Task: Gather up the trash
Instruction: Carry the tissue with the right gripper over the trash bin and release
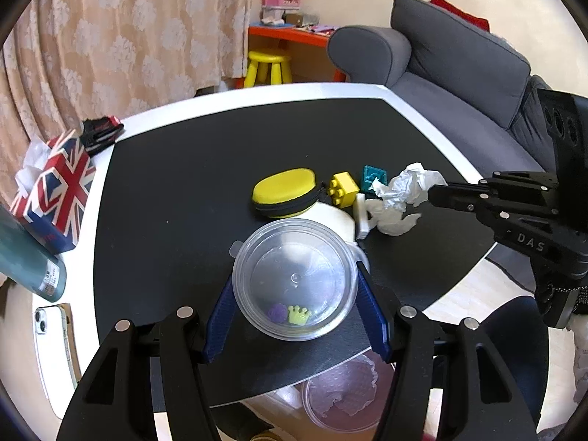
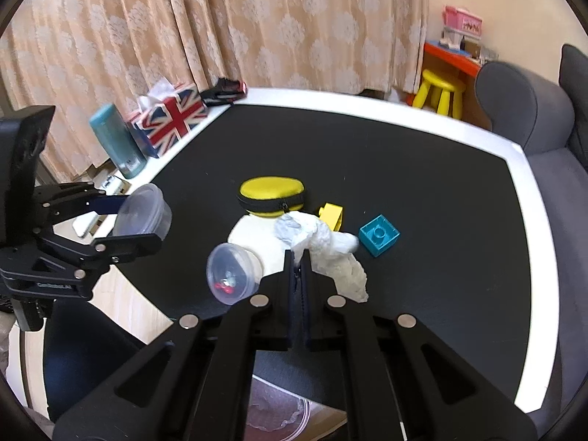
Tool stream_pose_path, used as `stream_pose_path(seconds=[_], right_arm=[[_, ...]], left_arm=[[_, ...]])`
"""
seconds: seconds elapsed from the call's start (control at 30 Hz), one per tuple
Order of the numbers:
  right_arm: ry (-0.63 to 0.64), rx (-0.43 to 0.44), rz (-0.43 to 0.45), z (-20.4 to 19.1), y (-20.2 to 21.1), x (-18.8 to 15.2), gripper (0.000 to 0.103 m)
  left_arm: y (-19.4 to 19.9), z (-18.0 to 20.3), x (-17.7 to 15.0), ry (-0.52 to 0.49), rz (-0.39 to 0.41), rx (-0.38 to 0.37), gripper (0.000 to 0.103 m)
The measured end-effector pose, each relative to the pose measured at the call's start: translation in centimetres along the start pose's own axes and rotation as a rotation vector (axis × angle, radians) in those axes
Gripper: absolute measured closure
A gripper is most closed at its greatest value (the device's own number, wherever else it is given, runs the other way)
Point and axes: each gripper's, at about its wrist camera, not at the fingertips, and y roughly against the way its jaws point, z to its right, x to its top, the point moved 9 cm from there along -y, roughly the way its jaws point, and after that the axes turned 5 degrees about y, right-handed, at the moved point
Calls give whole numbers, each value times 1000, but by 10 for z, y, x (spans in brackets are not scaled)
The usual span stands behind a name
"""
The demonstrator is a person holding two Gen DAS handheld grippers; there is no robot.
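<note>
My left gripper [image 1: 296, 275] is shut on a clear plastic tub [image 1: 296, 279] and holds it above the black table's near edge; the tub also shows in the right wrist view [image 2: 145, 215], held by the left gripper [image 2: 141, 220]. My right gripper [image 2: 301, 257] is shut on a crumpled white tissue [image 2: 330, 253], lifted over the table; in the left wrist view the tissue [image 1: 400, 194] hangs from the right gripper [image 1: 435, 193]. A second clear tub [image 2: 231, 273] with small bits inside lies on its side near the table's edge.
On the table [image 2: 422, 169] lie a yellow zip case [image 2: 272, 193], a yellow brick [image 2: 332, 215], a teal brick [image 2: 378, 235] and a white disc [image 2: 253, 237]. A Union Jack tissue box [image 2: 172, 117], teal bottle [image 2: 115, 141] and phone [image 1: 51, 334] sit at the left. A clear bin [image 1: 345, 393] stands below the edge.
</note>
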Motion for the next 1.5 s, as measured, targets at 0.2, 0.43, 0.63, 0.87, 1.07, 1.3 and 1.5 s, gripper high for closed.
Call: stream_pose_path(seconds=[0.2,0.43,0.63,0.87,1.07,1.3,1.5], right_arm=[[21,2,36,-14,34,-7,100],[41,16,38,-38,62,-41,100],[43,45,12,-59,72,-80,100],[34,79,-38,-81,66,-123,100],[39,105,-75,-94,58,-143,100],[37,142,-120,-105,47,-166,97],[20,136,-142,-102,39,-174,45]], left_arm=[[24,19,-8,-35,29,-14,44],[37,40,-35,-57,29,-32,44],[43,52,-64,-60,19,-40,44],[45,58,-95,-56,2,-45,43],[45,61,-118,-46,-15,-56,43],[42,59,-130,-33,-31,-66,43],[39,59,-133,-34,-42,-69,43]])
